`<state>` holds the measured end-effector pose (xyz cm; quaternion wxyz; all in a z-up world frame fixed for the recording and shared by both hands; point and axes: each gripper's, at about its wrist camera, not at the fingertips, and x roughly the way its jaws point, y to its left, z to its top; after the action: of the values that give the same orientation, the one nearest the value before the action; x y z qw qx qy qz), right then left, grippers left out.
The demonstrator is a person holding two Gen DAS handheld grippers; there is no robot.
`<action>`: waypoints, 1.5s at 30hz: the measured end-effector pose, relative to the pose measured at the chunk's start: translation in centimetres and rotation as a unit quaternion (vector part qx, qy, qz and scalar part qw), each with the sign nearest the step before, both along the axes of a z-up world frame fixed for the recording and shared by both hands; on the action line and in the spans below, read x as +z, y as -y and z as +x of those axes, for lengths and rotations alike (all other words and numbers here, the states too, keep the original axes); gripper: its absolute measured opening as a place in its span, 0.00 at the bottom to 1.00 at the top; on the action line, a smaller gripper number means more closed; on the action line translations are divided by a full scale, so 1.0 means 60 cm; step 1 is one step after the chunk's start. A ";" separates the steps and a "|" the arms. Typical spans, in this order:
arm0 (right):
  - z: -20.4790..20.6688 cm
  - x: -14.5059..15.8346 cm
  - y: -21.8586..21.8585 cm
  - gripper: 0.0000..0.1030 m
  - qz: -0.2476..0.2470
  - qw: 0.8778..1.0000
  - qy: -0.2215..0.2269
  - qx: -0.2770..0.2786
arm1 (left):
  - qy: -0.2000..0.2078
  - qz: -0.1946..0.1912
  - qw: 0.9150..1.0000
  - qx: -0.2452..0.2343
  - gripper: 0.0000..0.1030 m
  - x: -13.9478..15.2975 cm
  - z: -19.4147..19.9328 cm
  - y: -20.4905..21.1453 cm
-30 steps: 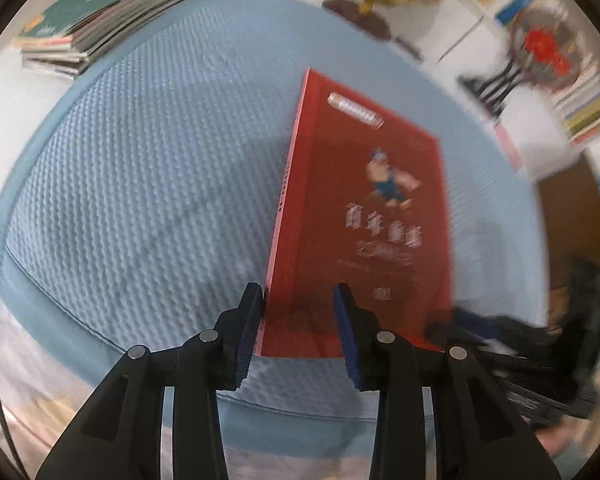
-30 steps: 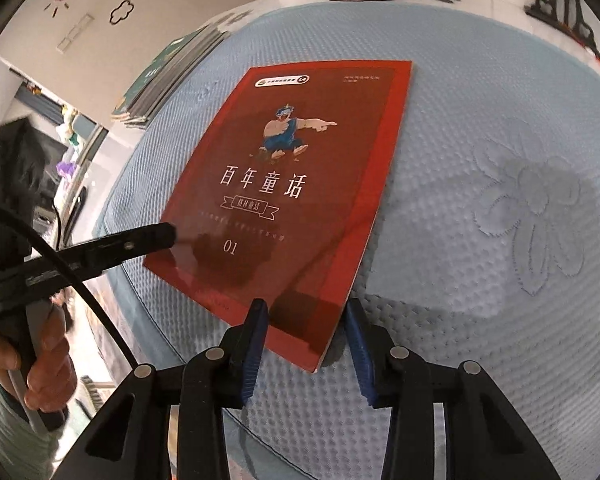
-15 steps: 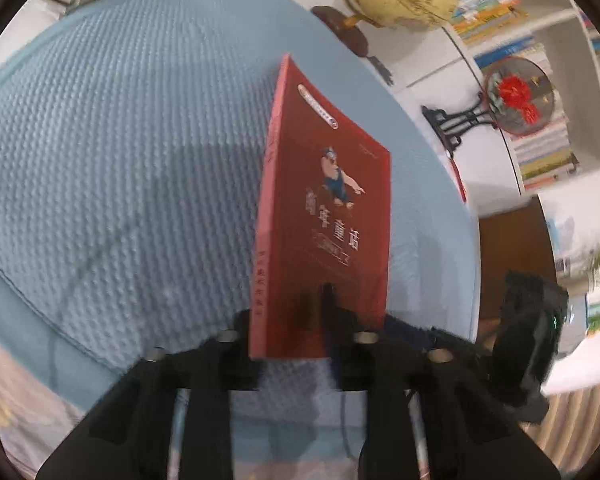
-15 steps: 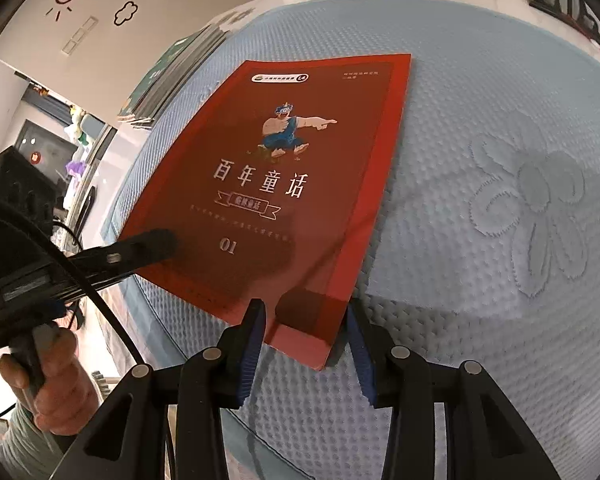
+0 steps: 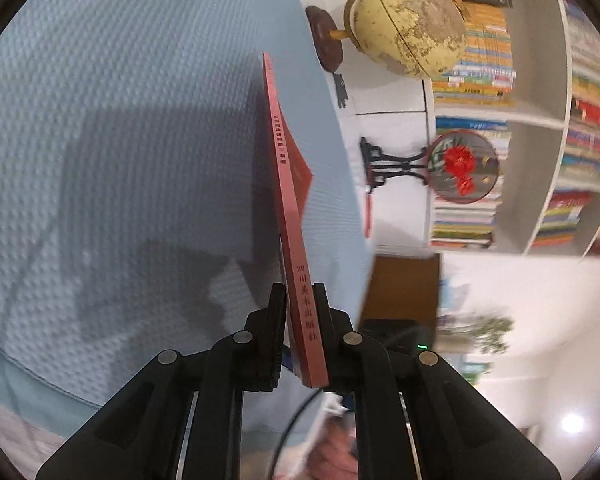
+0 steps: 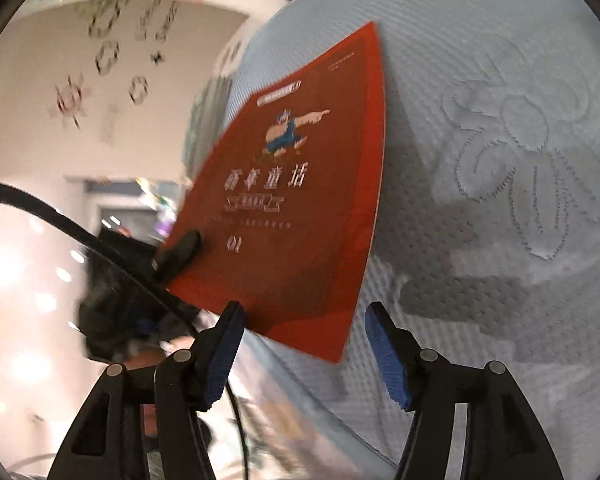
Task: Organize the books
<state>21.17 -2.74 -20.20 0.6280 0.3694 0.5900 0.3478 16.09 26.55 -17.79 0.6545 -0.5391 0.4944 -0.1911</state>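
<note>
Book [image 5: 296,248] stands on edge, clamped between my left gripper's [image 5: 300,320] fingers. My right gripper [image 6: 304,344] is opening, its fingers clear of the cover's near corner.

Pale blue quilted mattress cover [image 5: 120,120], dimpled weave, filling left wrist view from 7 to 12 o'clock; dark shadows across its mid. In right wrist view, same cover w/ stitched flower outline [image 6: 528,160] at 3 o'clock. Yellowed globe [image 5: 408,24] at 1 o'clock on brass arm, round dark wood base [image 5: 326,38] just beside, at cover's edge. Round embroidered fan w/ red flowers [image 5: 464,166] on black stand [image 5: 392,160] at 3 o'clock. White shelving [image 5: 540,120] behind, at 2–3 o'clock. Brown wood panel [image 5: 404,284] near 4 o'clock. Wall stickers, blurred [image 6: 108,56], at 10 o'clock in right view: sun, cloud shapes. Rest of room there too smeared to tell.
</note>
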 end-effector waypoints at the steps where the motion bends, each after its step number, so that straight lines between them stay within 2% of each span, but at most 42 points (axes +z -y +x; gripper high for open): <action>1: 0.004 -0.006 0.004 0.59 0.021 1.000 -0.008 -0.009 | -0.001 -0.006 1.000 0.000 0.09 -0.002 0.001 0.001; 3: 0.013 -0.021 0.007 0.59 0.051 0.998 -0.023 -0.027 | -0.005 -0.006 1.000 -0.006 0.09 -0.002 0.007 0.006; 5: 0.018 -0.032 0.006 0.50 0.074 0.996 -0.035 -0.042 | -0.010 -0.007 1.000 -0.010 0.09 -0.004 0.016 0.009; 7: 0.020 -0.037 0.004 0.35 0.084 0.994 -0.041 -0.052 | -0.012 0.010 1.000 -0.010 0.09 -0.002 0.021 0.008; 9: 0.011 -0.029 -0.005 0.27 0.069 0.996 -0.022 -0.049 | -0.015 0.042 0.999 -0.014 0.09 0.001 0.022 0.007; 11: 0.009 -0.002 -0.023 0.25 0.015 0.999 0.020 -0.037 | -0.012 0.096 0.995 -0.031 0.09 0.008 0.022 0.013; 13: -0.002 0.033 -0.041 0.23 -0.053 0.996 0.075 -0.017 | -0.001 0.164 0.985 -0.053 0.09 0.024 0.023 0.035; 15: -0.019 0.063 -0.062 0.23 -0.118 0.985 0.127 0.004 | 0.018 0.230 0.970 -0.075 0.09 0.045 0.020 0.060; 18: -0.047 0.097 -0.082 0.23 -0.190 0.962 0.192 0.023 | 0.057 0.323 0.938 -0.114 0.10 0.079 0.008 0.105; 20: -0.069 0.116 -0.087 0.23 -0.216 0.951 0.221 0.029 | 0.078 0.352 0.923 -0.132 0.11 0.097 -0.005 0.126; 23: -0.101 0.140 -0.084 0.23 -0.234 0.939 0.250 0.034 | 0.100 0.362 0.915 -0.147 0.13 0.109 -0.024 0.137; 26: -0.121 0.158 -0.085 0.23 -0.262 0.923 0.279 0.040 | 0.103 0.347 0.919 -0.154 0.13 0.110 -0.037 0.135; 29: -0.140 0.167 -0.090 0.23 -0.278 0.913 0.295 0.044 | 0.108 0.342 0.919 -0.161 0.13 0.111 -0.045 0.132; 37: -0.146 0.228 -0.118 0.24 -0.266 0.905 0.332 0.018 | 0.152 0.345 0.914 -0.146 0.13 0.166 -0.047 0.093; 41: -0.116 0.265 -0.181 0.25 -0.253 0.901 0.352 -0.002 | 0.172 0.335 0.917 -0.131 0.13 0.203 -0.017 0.026; 45: -0.073 0.292 -0.272 0.25 -0.234 0.904 0.357 -0.023 | 0.190 0.347 0.909 -0.127 0.13 0.243 0.031 -0.074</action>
<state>16.81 13.57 -2.68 0.8728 0.0759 0.3821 0.2939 17.95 30.98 -3.21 0.8523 -0.1635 0.4598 -0.1879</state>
